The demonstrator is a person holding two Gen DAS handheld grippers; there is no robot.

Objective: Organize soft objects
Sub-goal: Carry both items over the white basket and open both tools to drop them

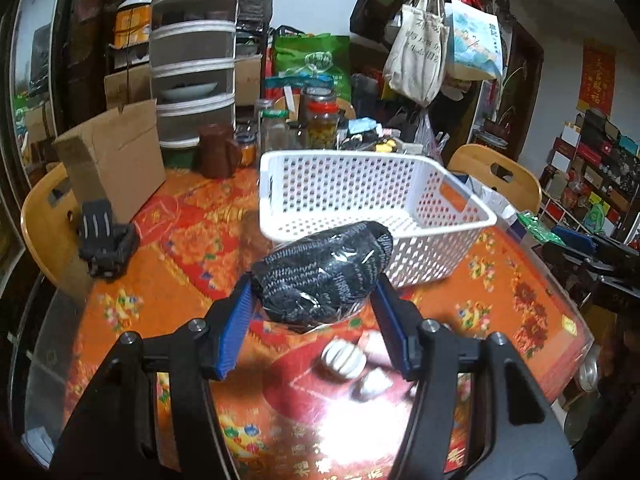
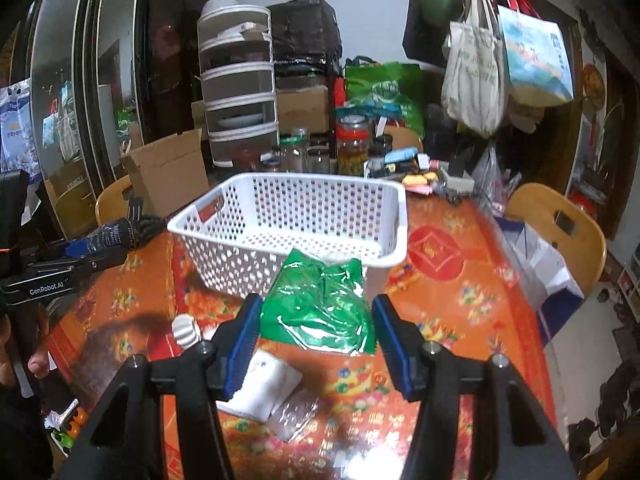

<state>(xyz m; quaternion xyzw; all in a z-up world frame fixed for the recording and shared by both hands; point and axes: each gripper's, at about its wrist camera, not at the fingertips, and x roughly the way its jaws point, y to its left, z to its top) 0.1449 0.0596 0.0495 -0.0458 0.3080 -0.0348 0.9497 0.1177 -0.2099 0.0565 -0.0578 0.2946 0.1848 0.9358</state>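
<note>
My left gripper [image 1: 314,284] is shut on a dark knitted bundle [image 1: 324,272] wrapped in clear plastic, held above the orange tablecloth just in front of the white perforated basket [image 1: 372,196]. My right gripper [image 2: 318,308] is shut on a shiny green plastic packet [image 2: 320,304], also raised close to the near wall of the basket [image 2: 292,216], whose inside shows nothing. Each wrist view catches the other gripper at its edge: the left gripper [image 2: 100,240] with the dark bundle, and the green packet [image 1: 538,228]. On the table below lie a white soft packet [image 2: 264,384] and a white ribbed item [image 2: 186,330].
A cardboard box [image 1: 116,160], a brown jug [image 1: 218,152] and several glass jars [image 1: 320,120] stand behind the basket. A black strapped item [image 1: 106,236] lies at the table's left. Wooden chairs [image 2: 560,220] flank the table, with a white paper bag [image 2: 540,264] at the right.
</note>
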